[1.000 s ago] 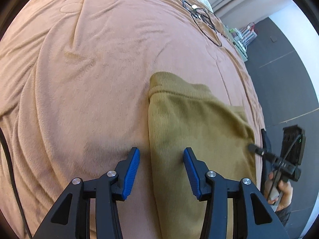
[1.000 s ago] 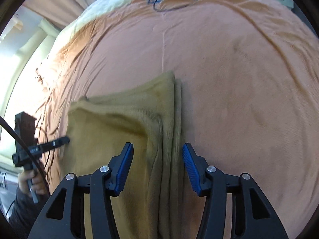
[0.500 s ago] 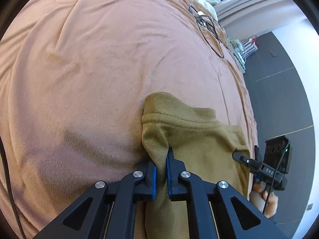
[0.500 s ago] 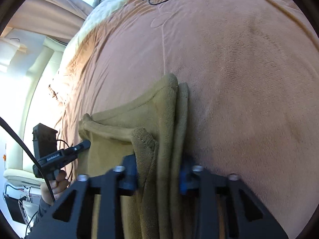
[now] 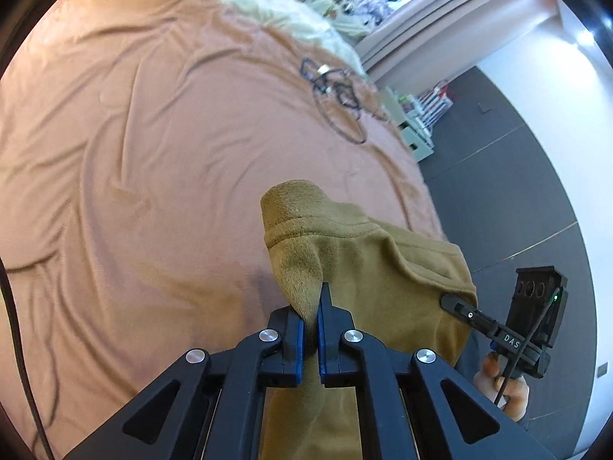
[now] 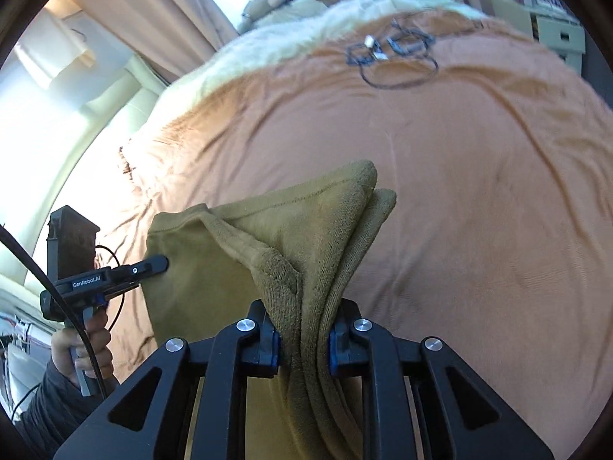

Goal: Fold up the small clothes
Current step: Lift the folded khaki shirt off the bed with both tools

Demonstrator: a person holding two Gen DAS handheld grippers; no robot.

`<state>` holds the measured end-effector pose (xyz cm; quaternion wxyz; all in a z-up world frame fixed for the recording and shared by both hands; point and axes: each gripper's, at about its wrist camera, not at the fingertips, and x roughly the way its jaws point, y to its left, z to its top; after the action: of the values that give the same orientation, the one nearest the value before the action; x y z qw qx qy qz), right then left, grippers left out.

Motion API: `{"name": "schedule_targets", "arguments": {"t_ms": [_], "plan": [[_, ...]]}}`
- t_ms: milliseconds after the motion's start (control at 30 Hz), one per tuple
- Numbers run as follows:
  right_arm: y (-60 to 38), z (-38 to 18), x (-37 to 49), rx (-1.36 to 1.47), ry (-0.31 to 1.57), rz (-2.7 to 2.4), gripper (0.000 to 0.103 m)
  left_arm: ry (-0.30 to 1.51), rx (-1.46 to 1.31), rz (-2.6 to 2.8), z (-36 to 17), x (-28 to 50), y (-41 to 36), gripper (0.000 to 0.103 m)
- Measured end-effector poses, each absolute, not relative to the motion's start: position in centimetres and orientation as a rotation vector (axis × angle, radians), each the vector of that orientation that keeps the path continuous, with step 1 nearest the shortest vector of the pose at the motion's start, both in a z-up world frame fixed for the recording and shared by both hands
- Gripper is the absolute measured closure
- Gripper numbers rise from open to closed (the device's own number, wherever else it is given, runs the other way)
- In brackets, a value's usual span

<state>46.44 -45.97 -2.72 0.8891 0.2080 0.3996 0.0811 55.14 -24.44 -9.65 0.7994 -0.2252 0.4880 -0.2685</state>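
Over the near part of the wrinkled orange-brown bedspread (image 5: 153,153), the left gripper (image 5: 311,329) and right gripper (image 6: 302,339), jaws just closed, each pinch the folded olive-green fleece garment (image 5: 367,268) at opposite edges.

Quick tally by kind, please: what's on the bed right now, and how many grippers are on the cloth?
Olive garment: 1, pinched at two edges
Grippers: 2, left gripper and right gripper, both clamped on the garment
Tangle of black cable: 1, far side of the bed
Orange-brown blanket: 1
Total: 5
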Motion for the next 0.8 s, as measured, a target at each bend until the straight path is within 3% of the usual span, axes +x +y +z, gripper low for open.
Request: {"name": "schedule_targets", "arguments": {"t_ms": [467, 800], "plan": [[-40.9, 8.4, 31.5, 0.339, 0.639, 0.204, 0.089, 0.836, -0.458, -0.592, 4.0, 45.3, -20.9, 0.098], [-34.3, 13.0, 23.7, 0.263, 0.551, 0.281, 0.089, 0.699, -0.450, -0.529, 11.4, 37.0, -14.1, 0.098]]}}
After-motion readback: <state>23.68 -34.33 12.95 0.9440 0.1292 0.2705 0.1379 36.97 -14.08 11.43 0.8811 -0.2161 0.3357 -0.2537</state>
